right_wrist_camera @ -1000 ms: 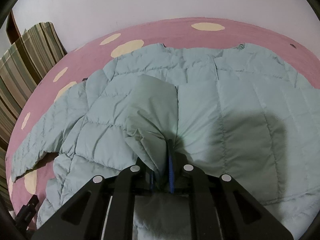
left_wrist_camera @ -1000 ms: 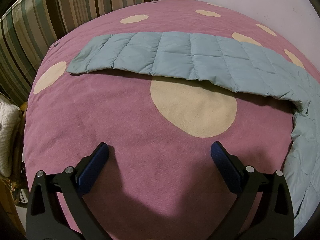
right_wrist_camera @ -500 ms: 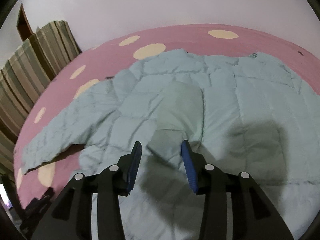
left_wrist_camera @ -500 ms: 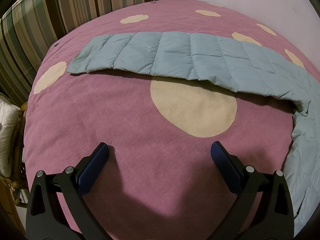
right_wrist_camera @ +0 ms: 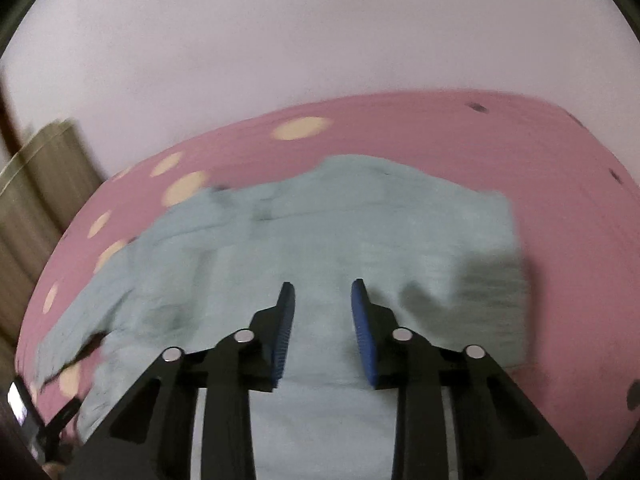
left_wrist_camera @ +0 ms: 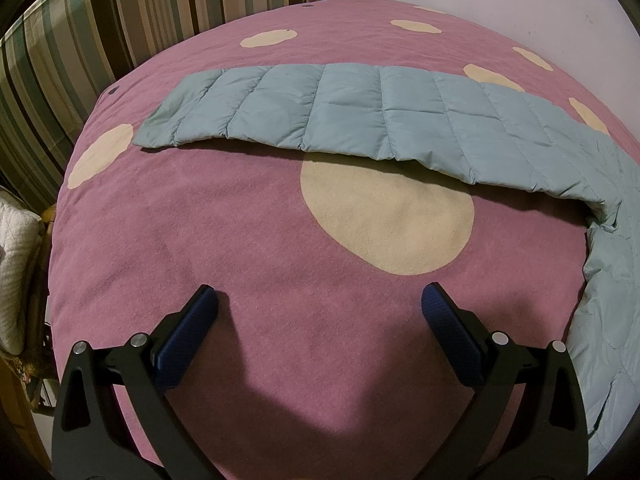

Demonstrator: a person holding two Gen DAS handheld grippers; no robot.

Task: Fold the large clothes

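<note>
A pale blue quilted jacket lies spread on a pink bed. In the left wrist view its sleeve (left_wrist_camera: 360,116) stretches flat across the far half of the bed, joining the body at the right edge. My left gripper (left_wrist_camera: 318,304) is open and empty, low over bare pink cover, well short of the sleeve. In the right wrist view, which is blurred by motion, the jacket body (right_wrist_camera: 340,232) lies below my right gripper (right_wrist_camera: 323,292). That gripper is open and empty, raised above the jacket.
The pink bedcover (left_wrist_camera: 240,240) has cream dots. A striped curtain (left_wrist_camera: 120,12) hangs behind the bed's far left; a white wall (right_wrist_camera: 320,40) runs along the far side. A white quilted item (left_wrist_camera: 16,260) sits off the bed's left edge.
My right gripper let go of the grey-green fold of the jacket, opened, and rose away from the jacket; its view tilted up. The left gripper has not moved.
</note>
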